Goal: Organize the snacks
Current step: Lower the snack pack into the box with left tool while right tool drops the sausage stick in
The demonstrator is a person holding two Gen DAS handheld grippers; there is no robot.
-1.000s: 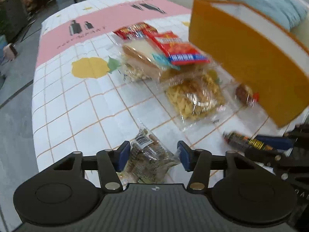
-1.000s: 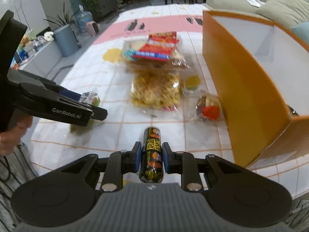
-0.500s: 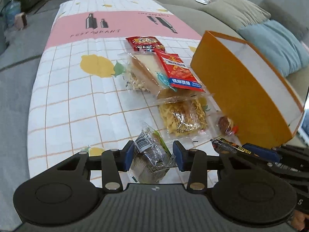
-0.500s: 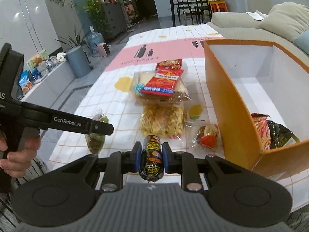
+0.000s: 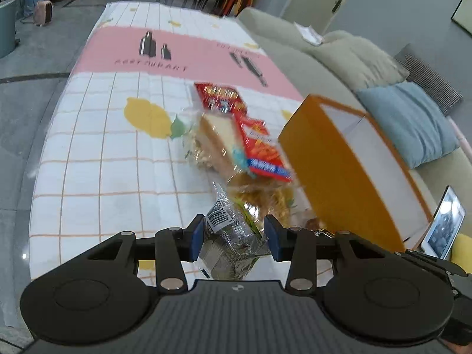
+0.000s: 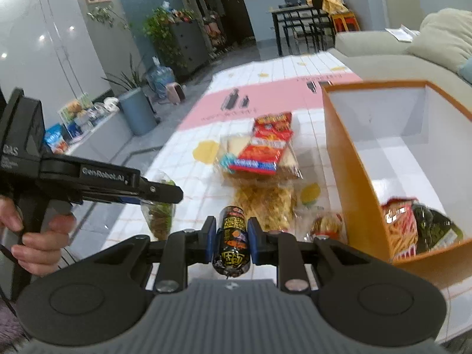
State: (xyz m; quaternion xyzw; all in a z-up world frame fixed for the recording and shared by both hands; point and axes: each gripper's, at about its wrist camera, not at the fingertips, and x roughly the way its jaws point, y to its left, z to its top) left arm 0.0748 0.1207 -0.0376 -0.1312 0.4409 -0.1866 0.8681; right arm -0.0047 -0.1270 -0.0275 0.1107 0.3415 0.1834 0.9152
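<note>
Where blue pads (image 5: 197, 237) pinch, a crinkly clear packet (image 5: 228, 237)

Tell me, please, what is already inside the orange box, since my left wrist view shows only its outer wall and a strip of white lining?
Observer: In the right wrist view, a red and yellow snack bag and a dark green packet lie in the near corner of the orange box.
Operator: Thank you. Is the rest of the box free?
Observer: Yes, the white floor behind those two is bare.
Operator: And what do the right jaws carry?
Observer: The right gripper is shut on a black sausage stick with yellow print, left of the box's near wall in that view.
</note>
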